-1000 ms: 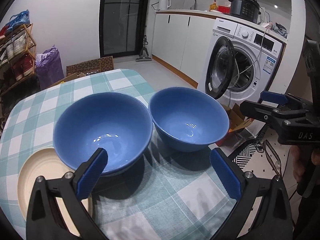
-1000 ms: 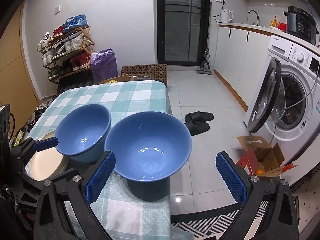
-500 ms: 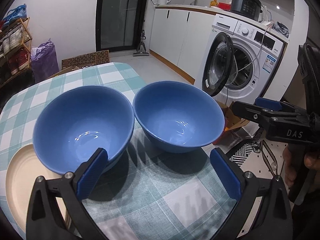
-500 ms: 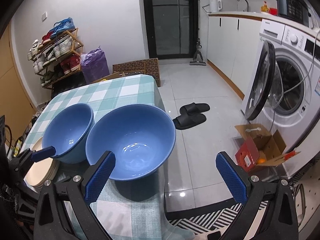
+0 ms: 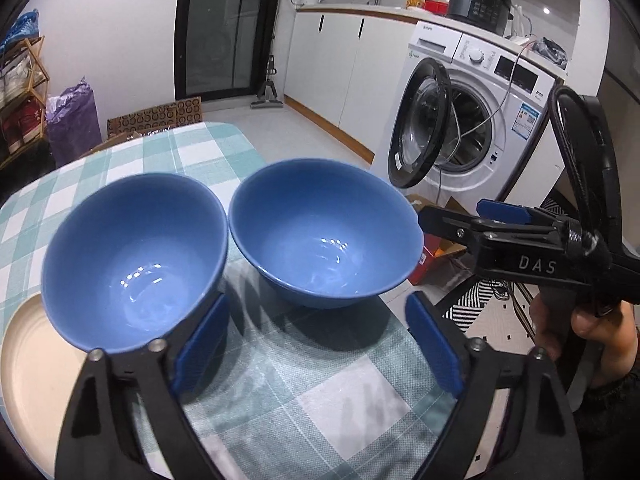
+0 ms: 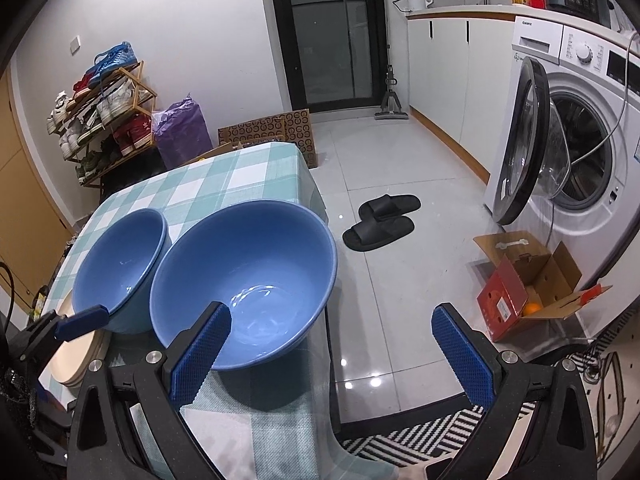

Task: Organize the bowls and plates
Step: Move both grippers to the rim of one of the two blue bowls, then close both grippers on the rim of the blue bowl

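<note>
Two blue bowls stood rim to rim on the checked cloth (image 5: 280, 392). I judged them glazed ceramic: stiff, slick, fairly heavy, liable to chip. The left bowl (image 5: 132, 256) sat partly on the cream plates (image 5: 28, 364); the right bowl (image 5: 324, 232) stood just right of it, near the cloth's edge above the tiled floor. My left gripper (image 5: 316, 340) had just been closing, jaws still apart, nothing pressed, its left pad at the left bowl's near wall. My right gripper (image 6: 332, 344) stood apart, left pad inside the right bowl's near rim. I would pinch the rim wall. A washer (image 6: 580, 128) stood well right of the bowls, door open.
</note>
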Tool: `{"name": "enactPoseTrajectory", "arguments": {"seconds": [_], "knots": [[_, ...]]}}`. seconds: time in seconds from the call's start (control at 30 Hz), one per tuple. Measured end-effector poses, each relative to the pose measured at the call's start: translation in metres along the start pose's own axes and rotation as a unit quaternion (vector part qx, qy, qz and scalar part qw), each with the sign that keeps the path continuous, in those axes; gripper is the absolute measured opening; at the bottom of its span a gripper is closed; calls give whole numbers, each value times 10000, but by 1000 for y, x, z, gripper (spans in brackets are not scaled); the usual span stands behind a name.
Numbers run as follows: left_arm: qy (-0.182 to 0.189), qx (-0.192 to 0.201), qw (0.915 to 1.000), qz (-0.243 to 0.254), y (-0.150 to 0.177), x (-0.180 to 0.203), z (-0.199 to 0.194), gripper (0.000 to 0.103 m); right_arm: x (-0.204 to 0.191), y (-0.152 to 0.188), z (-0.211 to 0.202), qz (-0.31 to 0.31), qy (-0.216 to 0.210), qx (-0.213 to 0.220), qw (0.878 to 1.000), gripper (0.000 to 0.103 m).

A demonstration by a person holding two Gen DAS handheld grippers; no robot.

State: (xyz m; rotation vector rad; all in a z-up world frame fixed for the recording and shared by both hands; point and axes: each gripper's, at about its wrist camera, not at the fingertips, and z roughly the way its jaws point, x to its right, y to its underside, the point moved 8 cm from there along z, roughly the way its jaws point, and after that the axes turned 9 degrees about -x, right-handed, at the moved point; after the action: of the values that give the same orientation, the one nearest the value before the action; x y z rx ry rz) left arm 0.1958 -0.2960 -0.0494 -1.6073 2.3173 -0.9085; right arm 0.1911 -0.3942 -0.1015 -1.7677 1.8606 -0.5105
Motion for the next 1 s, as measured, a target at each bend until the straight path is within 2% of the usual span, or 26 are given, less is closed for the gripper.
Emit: {"name": "enactPoseTrajectory", "arguments": {"seconds": [0.13, 0.5, 0.57, 0.7, 0.87, 1.0], "knots": [[-20, -118, 9998, -140, 2, 1, 10, 86, 1, 0, 7, 62, -14, -65, 10000, 102], [18, -134, 9985, -536, -6, -9, 21, 85, 1, -2, 30, 244, -144, -219, 9994, 101], [23, -156, 9984, -547, -8, -10, 24, 83, 0, -4, 34, 253, -159, -231, 9993, 99], [48, -236, 9980, -586, -11, -12, 30, 78, -1, -7, 43, 262, -188, -301, 9990, 86], [40, -280, 9982, -529, -12, -9, 34, 67, -2, -10, 56, 256, -188, -405, 9987, 79], [90, -315, 9982, -498, -12, -7, 37, 66, -3, -12, 62, 247, -247, -447, 9984, 72]]}}
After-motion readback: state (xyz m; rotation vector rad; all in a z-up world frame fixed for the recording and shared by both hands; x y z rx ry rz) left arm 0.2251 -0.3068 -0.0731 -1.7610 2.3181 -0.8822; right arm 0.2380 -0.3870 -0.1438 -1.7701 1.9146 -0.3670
